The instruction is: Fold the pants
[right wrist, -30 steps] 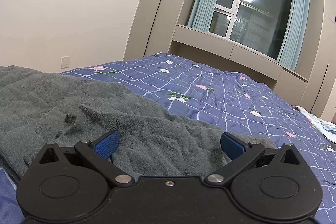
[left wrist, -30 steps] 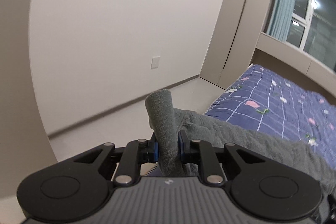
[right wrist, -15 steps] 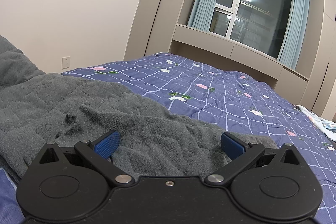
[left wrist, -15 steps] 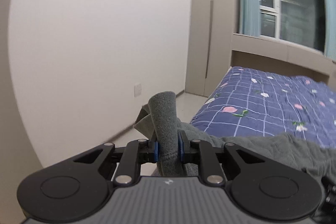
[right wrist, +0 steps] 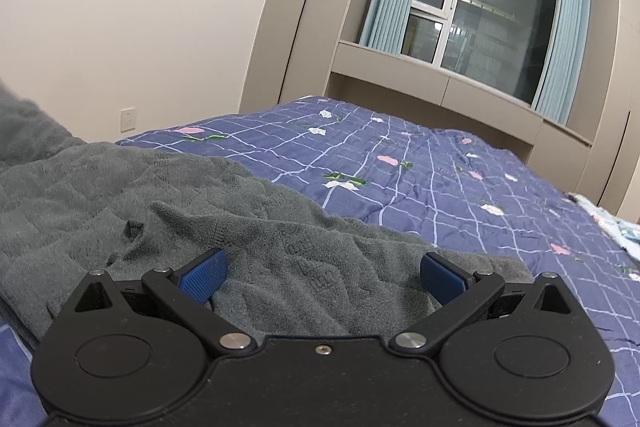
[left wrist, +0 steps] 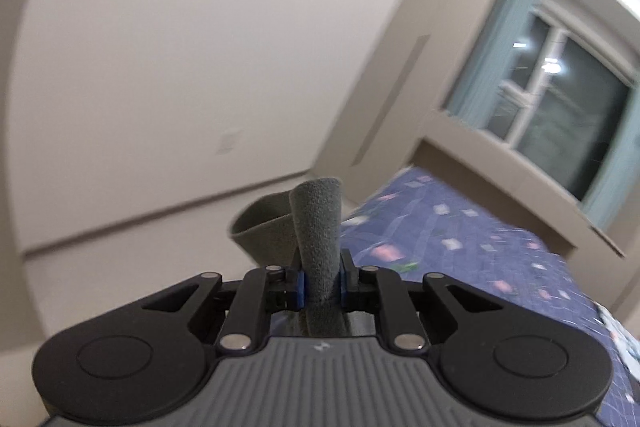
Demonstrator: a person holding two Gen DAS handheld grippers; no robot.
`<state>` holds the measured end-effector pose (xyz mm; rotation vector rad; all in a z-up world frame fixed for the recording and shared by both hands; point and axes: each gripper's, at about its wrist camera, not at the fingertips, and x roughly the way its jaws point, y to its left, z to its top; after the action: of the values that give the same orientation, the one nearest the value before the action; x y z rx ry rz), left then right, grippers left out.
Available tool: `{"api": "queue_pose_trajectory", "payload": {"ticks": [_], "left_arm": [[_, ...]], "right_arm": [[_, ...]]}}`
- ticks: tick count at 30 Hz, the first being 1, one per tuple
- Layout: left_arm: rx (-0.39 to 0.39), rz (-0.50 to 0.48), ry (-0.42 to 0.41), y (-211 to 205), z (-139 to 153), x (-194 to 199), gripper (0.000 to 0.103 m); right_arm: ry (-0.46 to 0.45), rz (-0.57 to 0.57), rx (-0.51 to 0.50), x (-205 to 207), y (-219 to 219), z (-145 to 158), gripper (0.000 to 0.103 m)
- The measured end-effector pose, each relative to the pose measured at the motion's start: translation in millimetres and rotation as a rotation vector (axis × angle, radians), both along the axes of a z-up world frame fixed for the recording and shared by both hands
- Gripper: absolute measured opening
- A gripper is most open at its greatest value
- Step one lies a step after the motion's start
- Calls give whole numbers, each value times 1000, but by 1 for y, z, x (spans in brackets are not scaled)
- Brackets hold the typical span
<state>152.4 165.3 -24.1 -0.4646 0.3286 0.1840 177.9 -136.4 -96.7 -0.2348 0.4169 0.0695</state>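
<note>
Jaws of the left gripper are clenched on a fold of the grey pants; the pinched cloth stands up between the 2 blue pads and rises ahead of them, with a looser loop of the same fabric bulging to the left of the jaws. This view is tilted and blurred. Ahead and to the right of the jaws lies the bed with its blue checked floral cover; the window sits beyond it.

Jaws of the right gripper are released, spread wide, holding nothing. The pants lie spread on the bed directly under and ahead of these jaws, extending to their left, where the cloth rises out of frame. A wall socket shows far left ahead.
</note>
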Motion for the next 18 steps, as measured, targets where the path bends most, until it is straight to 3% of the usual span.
{"api": "queue_pose_trajectory", "payload": {"ticks": [4, 10, 18], "left_arm": [[90, -108, -59, -36, 30, -3, 14], [179, -233, -94, -95, 55, -2, 14], [333, -435, -98, -195, 63, -24, 14]], "right_arm": [[-33, 20, 47, -6, -8, 11, 103], [22, 51, 20, -9, -25, 27, 103], [2, -100, 116, -38, -111, 42, 103]]}}
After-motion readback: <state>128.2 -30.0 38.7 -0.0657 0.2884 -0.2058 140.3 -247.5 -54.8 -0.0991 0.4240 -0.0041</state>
